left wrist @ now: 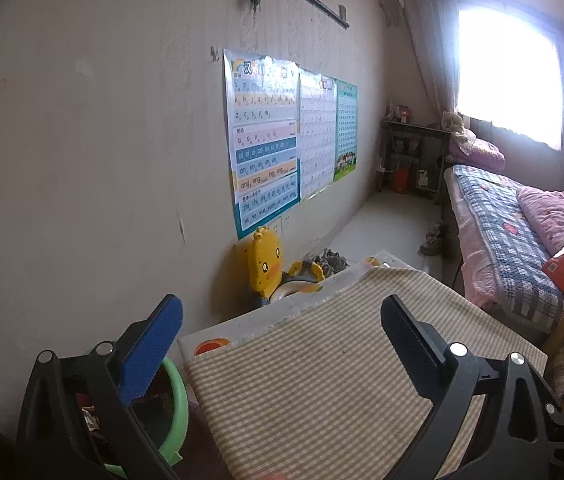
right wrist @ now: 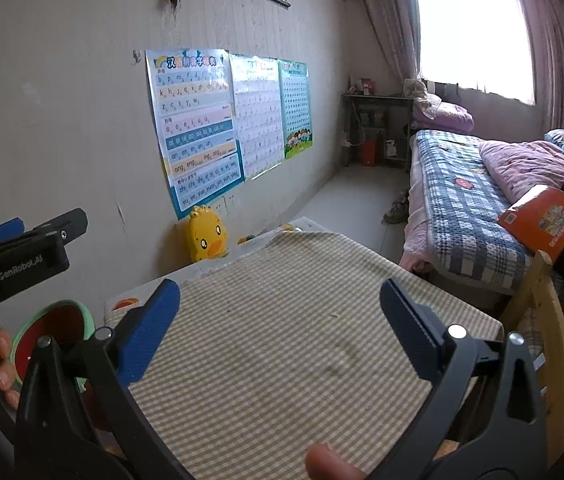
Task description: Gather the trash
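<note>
A: Setting?
B: Bedroom. Beige striped cloth-covered tabletop (left wrist: 322,360) fills the space beneath and between both sets of jaws; pale wall beyond.

A: Item one, the task's thing?
B: Round green plastic bin (left wrist: 173,408), red-lined, dark scraps inside. It sits below the table edge, just outside the left gripper's (left wrist: 282,320) blue-padded finger. From the right gripper (right wrist: 279,304) it lies well outside the left-hand jaw, at (right wrist: 57,324).

A: Jaw condition?
B: Left gripper: jaws spread wide, nothing between them. Right gripper: likewise wide apart, holding nothing.

A: Ahead of the jaws?
B: Yellow duck-shaped plastic child's seat (left wrist: 265,264) against the wall past the far table edge. Three coloured paper learning charts (right wrist: 225,120) above it.

A: To the right-hand side?
B: Bed with blue-checked quilt (right wrist: 454,208) and crumpled pink blanket (right wrist: 534,164), outside the right-hand jaw. Orange cardboard box (right wrist: 542,216) on the bed's near end. Bright curtained window (right wrist: 474,32) beyond.
</note>
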